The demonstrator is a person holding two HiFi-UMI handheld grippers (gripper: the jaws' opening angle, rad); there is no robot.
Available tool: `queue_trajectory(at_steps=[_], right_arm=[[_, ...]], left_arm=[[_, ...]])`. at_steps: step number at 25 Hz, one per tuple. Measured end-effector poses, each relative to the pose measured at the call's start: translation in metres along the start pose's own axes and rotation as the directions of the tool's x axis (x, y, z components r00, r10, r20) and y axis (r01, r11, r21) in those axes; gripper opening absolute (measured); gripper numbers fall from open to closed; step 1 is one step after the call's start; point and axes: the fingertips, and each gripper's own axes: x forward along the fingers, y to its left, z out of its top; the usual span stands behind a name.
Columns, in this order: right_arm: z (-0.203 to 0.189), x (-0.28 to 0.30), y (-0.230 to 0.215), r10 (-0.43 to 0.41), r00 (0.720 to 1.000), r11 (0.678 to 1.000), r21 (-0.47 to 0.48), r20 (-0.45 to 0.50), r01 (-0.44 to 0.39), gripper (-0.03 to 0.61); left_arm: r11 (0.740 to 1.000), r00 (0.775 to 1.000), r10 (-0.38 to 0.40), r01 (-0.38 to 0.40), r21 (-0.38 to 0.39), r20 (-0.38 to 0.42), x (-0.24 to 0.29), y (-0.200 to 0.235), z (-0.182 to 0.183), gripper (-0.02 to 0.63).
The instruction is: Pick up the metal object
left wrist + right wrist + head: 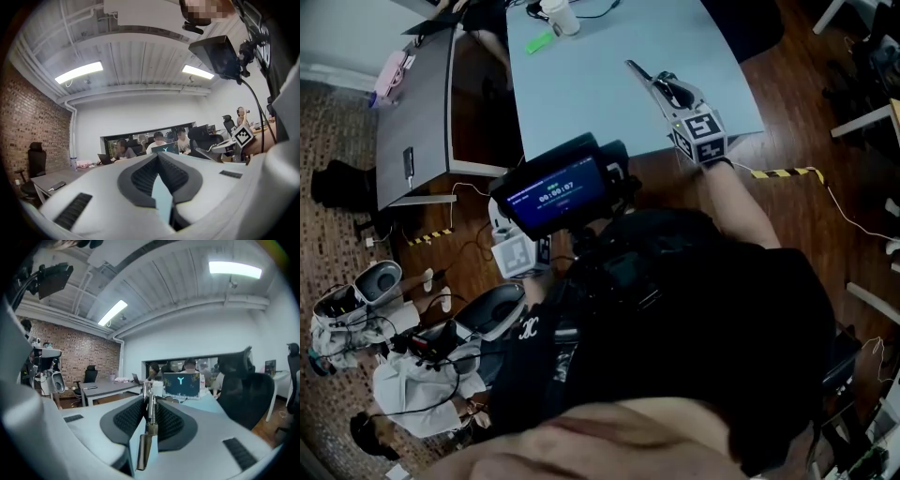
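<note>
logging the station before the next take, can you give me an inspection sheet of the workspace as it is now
surface: light blue table, mostly bare.
job's things: metal object, thin and partly threaded, held over the table's near side.
clutter: white cup and green item at the table's far edge.
grippers: right gripper, jaws shut on the metal object; left gripper, jaws together, nothing between them.
cables: loose cables among gear on the floor at the person's left.
surroundings: grey desk left of the table; brick wall; people seated at the far end of the room.
</note>
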Motion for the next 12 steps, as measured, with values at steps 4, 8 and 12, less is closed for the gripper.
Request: queue_trajectory(at_steps=[4,8,12], right_arm=[[0.069,-0.026,-0.01,-0.09,0.982,0.993,-0.06,0.168,0.102,0.058],[0.112,-0.083,-0.029,-0.147,0.943,0.979,-0.094,0.297,0.182,0.058],[0.137,-0.134,-0.021,-0.171,0.915,0.964,-0.128,0.365,0.231,0.058]], left_arm=[[1.0,1.0,-0.009,0.009,-0.013,0.0,0.008,0.013,0.003,0.009],[1.0,1.0,-0.025,0.026,-0.008,0.013,0.007,-0.009,0.009,0.009],[0.999,0.999,-0.042,0.042,-0.009,0.023,-0.009,-0.021,0.013,0.009]])
